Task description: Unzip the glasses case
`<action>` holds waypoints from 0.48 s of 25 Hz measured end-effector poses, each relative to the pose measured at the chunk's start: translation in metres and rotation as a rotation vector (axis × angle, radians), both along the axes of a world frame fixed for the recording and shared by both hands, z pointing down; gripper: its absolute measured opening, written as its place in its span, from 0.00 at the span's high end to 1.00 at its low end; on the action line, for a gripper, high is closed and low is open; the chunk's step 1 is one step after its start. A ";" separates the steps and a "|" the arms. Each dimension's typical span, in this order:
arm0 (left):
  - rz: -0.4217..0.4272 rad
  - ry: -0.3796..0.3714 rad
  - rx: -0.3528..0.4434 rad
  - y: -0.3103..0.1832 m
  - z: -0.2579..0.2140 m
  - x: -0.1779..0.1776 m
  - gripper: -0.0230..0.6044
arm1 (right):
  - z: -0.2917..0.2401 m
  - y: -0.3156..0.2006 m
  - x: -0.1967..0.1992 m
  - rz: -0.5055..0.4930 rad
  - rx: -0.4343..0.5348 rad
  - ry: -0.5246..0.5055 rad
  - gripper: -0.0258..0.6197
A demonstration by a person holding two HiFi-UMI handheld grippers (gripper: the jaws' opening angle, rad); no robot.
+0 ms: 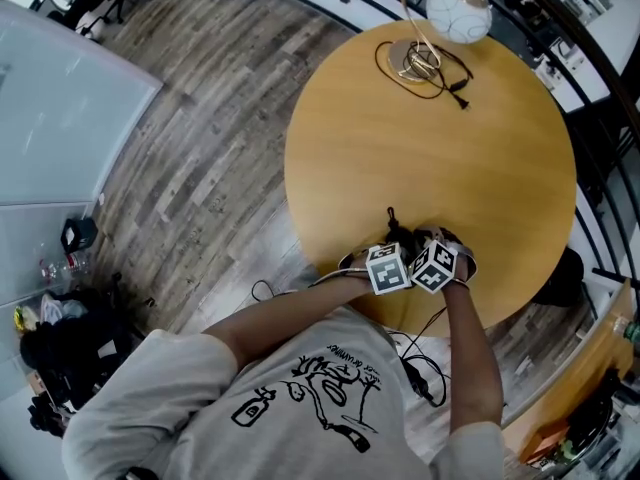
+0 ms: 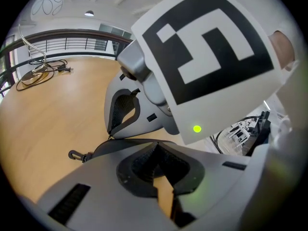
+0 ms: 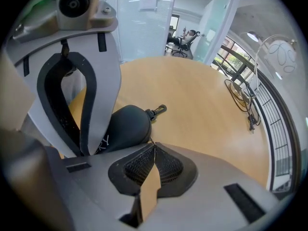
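The case [image 1: 404, 236] lies on the near part of the round table [image 1: 450, 148], a little in from its edge. Both grippers crowd in on it from the near side. It is black and rounded, and a small clip [image 3: 157, 110] sticks out of its far end.

The left gripper [image 2: 155, 147] has its jaws pinched together at the tips, right on the case's near rim (only a sliver of wood shows through the gap lower down between the pads). The case's dark curve runs leftward from there to the clip.

The right gripper [image 3: 154, 147] is clenched too. Its pads meet at the tips on a thin pull [image 3: 150, 141] that leads off the case's side. The case sits just beyond those tips, touching the left gripper's grey jaw, which stands over it on the left.

At the far edge of the table, well apart from all this, stand a lamp [image 1: 458, 10] and its looped cable [image 1: 428, 65].
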State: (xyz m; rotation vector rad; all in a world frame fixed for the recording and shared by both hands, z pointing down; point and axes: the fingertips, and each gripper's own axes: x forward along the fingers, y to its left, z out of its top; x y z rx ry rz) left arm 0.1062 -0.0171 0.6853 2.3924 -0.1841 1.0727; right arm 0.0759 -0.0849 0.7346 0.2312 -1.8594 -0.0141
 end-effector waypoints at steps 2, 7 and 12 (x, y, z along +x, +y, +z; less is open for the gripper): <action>-0.002 0.005 -0.003 -0.001 0.000 0.000 0.95 | 0.000 -0.002 -0.002 -0.013 -0.009 0.002 0.92; -0.006 0.025 0.007 0.000 -0.002 0.000 0.95 | 0.000 -0.006 -0.006 -0.043 -0.022 0.003 0.92; -0.003 0.031 0.013 0.000 -0.001 -0.001 0.95 | -0.002 -0.009 -0.015 -0.089 -0.023 0.002 0.92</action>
